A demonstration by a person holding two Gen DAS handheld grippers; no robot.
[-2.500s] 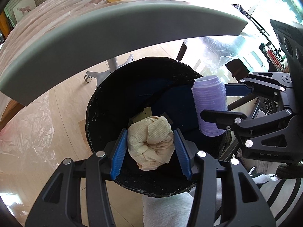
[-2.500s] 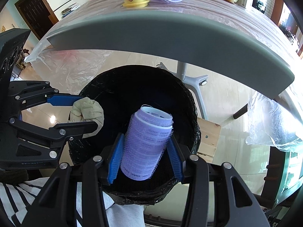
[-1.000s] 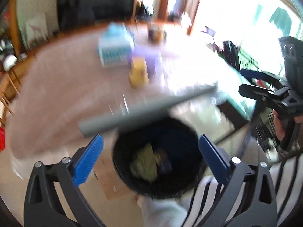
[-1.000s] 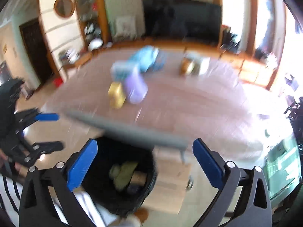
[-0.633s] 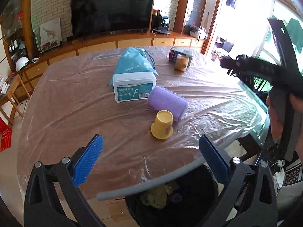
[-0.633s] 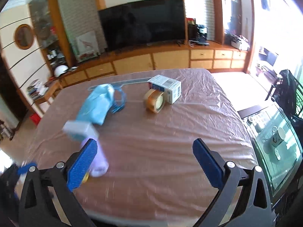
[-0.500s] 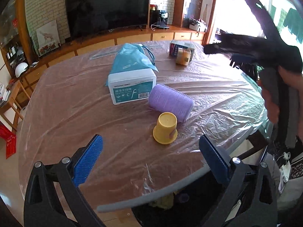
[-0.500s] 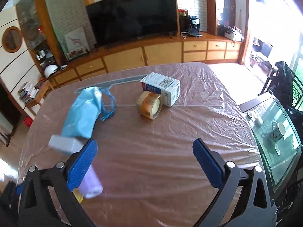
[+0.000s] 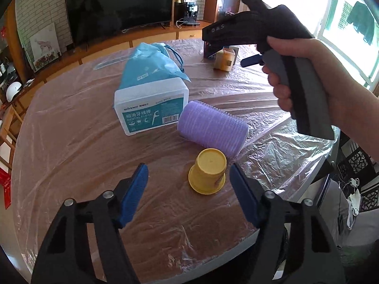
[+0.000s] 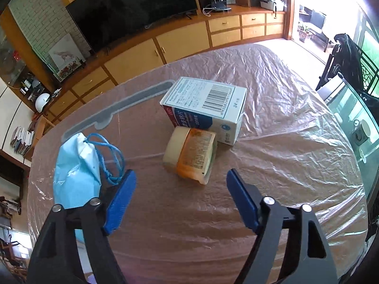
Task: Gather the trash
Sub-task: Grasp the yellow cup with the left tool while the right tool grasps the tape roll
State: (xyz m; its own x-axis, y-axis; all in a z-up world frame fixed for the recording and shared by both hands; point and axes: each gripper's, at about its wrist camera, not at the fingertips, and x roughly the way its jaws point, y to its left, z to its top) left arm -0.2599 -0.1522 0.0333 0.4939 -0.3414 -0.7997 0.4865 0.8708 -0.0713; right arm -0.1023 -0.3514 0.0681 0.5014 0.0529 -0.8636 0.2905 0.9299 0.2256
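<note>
The plastic-covered table (image 9: 71,142) spreads out ahead of both tools. The left gripper (image 9: 188,189) is spread wide and holds nothing; beyond it sit a blue pouch (image 9: 151,66), a white floss box (image 9: 151,108) and a purple roller (image 9: 213,130), with an upturned yellow cup (image 9: 208,171) just ahead between its fingers. The right gripper (image 10: 181,194) also gapes empty, a white carton (image 10: 206,106) farther off and a tape roll (image 10: 191,155) just ahead of it.
</note>
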